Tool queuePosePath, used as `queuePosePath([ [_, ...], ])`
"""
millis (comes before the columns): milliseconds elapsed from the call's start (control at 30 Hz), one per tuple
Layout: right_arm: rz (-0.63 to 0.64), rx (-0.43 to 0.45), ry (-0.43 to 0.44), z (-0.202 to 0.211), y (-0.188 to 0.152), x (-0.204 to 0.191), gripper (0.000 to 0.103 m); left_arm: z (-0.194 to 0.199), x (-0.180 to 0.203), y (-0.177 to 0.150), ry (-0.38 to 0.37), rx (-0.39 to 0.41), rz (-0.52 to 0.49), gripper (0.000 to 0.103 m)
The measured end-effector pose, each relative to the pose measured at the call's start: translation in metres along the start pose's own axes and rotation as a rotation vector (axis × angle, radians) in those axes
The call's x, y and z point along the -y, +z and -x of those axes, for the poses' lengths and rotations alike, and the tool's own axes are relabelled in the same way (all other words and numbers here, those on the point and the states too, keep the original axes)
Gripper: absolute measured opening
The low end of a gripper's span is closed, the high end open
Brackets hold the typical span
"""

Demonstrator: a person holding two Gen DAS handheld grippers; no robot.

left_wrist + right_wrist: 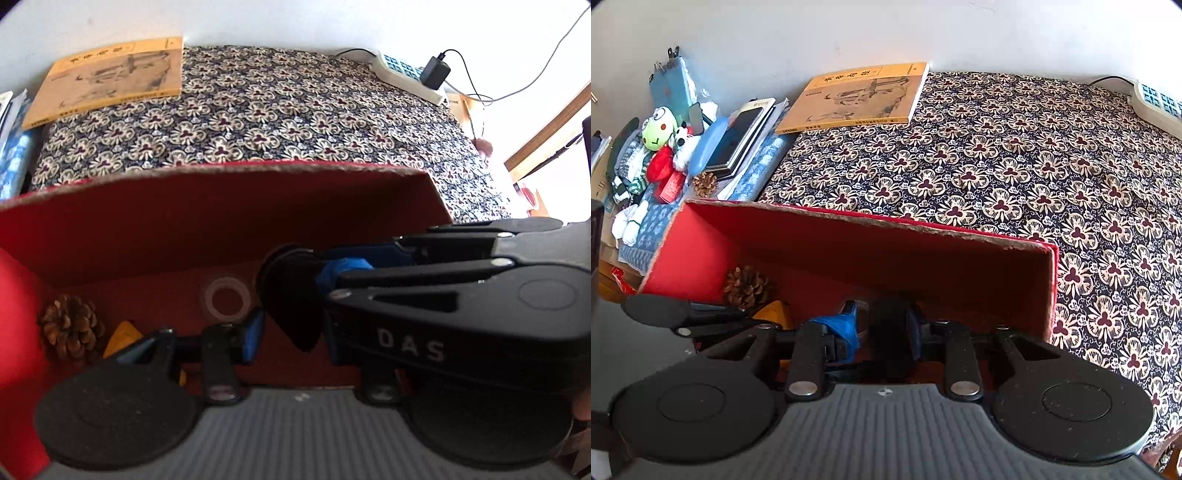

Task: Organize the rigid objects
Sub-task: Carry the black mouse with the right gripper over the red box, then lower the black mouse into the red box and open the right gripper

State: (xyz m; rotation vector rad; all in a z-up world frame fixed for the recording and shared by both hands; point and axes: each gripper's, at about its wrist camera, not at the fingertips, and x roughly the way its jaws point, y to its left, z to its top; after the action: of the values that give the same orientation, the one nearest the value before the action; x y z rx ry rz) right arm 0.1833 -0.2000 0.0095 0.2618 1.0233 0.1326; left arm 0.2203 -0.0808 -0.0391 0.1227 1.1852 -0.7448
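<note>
A red open box [221, 206] [871, 240] stands on a floral cloth. Inside lie a pine cone [72, 328] [746, 286], a yellow piece [123, 336] [774, 314] and a clear tape ring [225, 297]. Both grippers reach into the box. A flat black object [291, 299] [890, 332] stands on edge between their blue-padded fingers. My left gripper [291, 332] has its fingers on both sides of it. My right gripper [882, 332] enters the left wrist view from the right, with its blue fingertips [343, 269] against the black object.
A yellow book [110, 77] [857, 98] lies at the cloth's far edge. A white power strip [406, 75] [1156, 99] with a black adapter [436, 72] sits at the far right. Plush toys [665, 144], a phone, a second pine cone [704, 184] and clutter fill the left side.
</note>
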Motion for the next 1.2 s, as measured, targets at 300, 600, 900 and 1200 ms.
queuePosePath([
  [300, -0.044, 0.064, 0.062, -0.002, -0.001, 0.008, 0.009, -0.002, -0.002, -0.001, 0.09, 0.009, 0.016, 0.032],
  [600, -0.074, 0.132, 0.063, 0.005, -0.004, 0.008, 0.009, -0.004, 0.009, -0.002, 0.241, 0.045, -0.032, 0.044],
  [900, -0.114, 0.181, 0.103, 0.012, -0.009, 0.013, 0.008, 0.0, 0.007, -0.004, 0.306, 0.088, 0.004, 0.048],
  [1200, -0.084, 0.217, 0.037, 0.015, -0.011, 0.006, 0.009, 0.003, 0.008, -0.005, 0.353, 0.118, 0.012, 0.05],
])
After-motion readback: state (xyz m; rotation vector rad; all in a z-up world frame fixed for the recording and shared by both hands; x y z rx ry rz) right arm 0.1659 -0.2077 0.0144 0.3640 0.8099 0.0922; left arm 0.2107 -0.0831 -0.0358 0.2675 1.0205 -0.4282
